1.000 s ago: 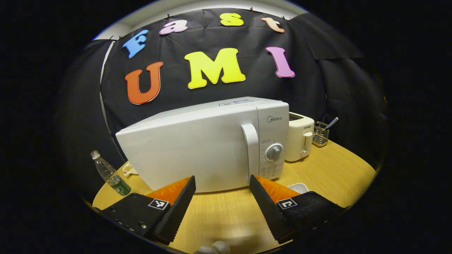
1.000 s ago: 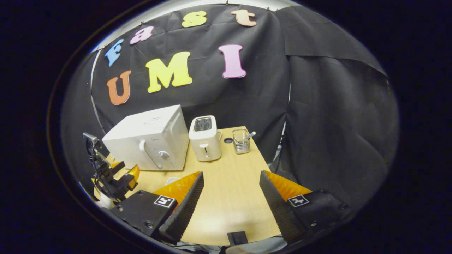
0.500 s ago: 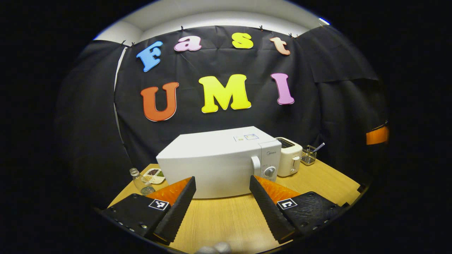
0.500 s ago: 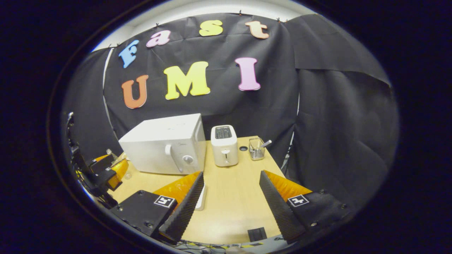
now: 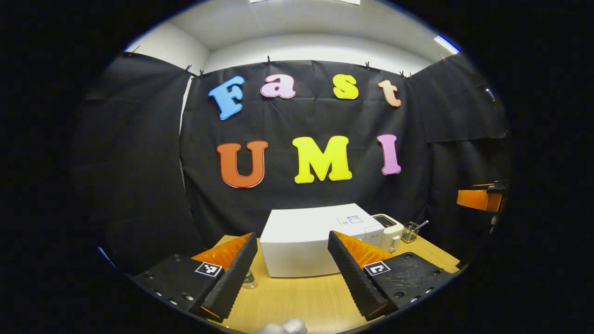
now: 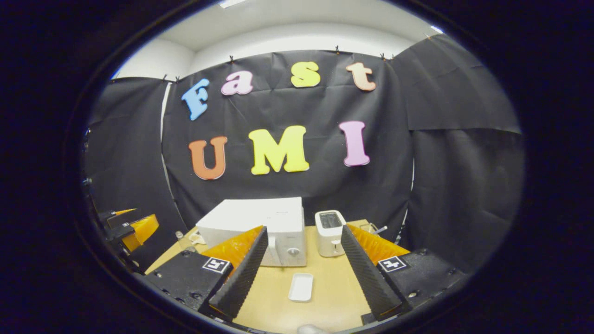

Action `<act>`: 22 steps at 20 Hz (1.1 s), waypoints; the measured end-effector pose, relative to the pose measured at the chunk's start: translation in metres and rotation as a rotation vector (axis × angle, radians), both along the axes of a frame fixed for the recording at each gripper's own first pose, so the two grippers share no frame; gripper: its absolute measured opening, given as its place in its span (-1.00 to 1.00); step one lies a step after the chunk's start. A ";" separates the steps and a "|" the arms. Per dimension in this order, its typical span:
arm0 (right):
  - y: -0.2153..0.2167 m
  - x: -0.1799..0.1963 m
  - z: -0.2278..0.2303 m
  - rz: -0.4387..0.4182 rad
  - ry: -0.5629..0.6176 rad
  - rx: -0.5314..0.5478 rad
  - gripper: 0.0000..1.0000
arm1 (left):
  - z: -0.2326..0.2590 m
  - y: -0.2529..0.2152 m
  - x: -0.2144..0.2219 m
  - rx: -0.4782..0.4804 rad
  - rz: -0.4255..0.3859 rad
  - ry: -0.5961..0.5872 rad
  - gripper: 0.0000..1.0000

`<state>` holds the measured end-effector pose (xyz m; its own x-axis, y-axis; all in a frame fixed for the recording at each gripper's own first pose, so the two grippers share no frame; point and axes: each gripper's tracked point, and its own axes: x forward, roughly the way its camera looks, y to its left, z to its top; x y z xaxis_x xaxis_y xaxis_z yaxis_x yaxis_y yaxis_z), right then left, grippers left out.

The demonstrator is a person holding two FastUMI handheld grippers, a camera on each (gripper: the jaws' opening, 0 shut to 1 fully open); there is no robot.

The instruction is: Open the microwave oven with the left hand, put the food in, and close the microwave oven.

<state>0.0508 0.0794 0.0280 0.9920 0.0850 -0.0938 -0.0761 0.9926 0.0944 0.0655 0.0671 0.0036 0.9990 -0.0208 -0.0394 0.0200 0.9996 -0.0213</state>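
Note:
The white microwave (image 5: 301, 239) stands at the back of the wooden table (image 5: 306, 299) with its door closed. In the right gripper view its handle (image 6: 274, 250) and knob (image 6: 293, 252) face me. A small white rectangular dish (image 6: 301, 286) lies on the table in front of it; what it holds I cannot tell. My left gripper (image 5: 292, 235) hangs open well back from the microwave, nothing between its fingers. My right gripper (image 6: 304, 229) is open and empty too, high above the dish. The left gripper (image 6: 134, 227) shows off the table's left side, and the right gripper (image 5: 480, 199) at the far right.
A white toaster (image 6: 329, 227) stands right of the microwave, with a wire utensil basket (image 5: 410, 232) beyond it. A clear bottle (image 5: 249, 279) and a small snack dish (image 6: 197, 239) sit left of the microwave. Black cloth walls close in the table.
Both grippers have drawn back and risen from the table, so the microwave looks smaller and farther. The white dish has come into the right gripper view. Both stay open.

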 end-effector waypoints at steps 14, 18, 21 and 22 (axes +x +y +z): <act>0.034 -0.033 0.053 0.008 -0.096 -0.005 1.00 | 0.058 0.024 -0.038 -0.055 0.001 -0.096 0.89; 0.035 -0.037 0.054 0.009 -0.105 0.000 0.80 | 0.059 0.018 -0.040 -0.047 -0.008 -0.097 0.89; 0.034 -0.041 0.056 0.005 -0.111 -0.012 1.00 | 0.064 0.014 -0.042 -0.050 -0.018 -0.106 0.89; 0.034 -0.042 0.056 0.006 -0.113 -0.010 1.00 | 0.065 0.013 -0.042 -0.047 -0.019 -0.107 0.89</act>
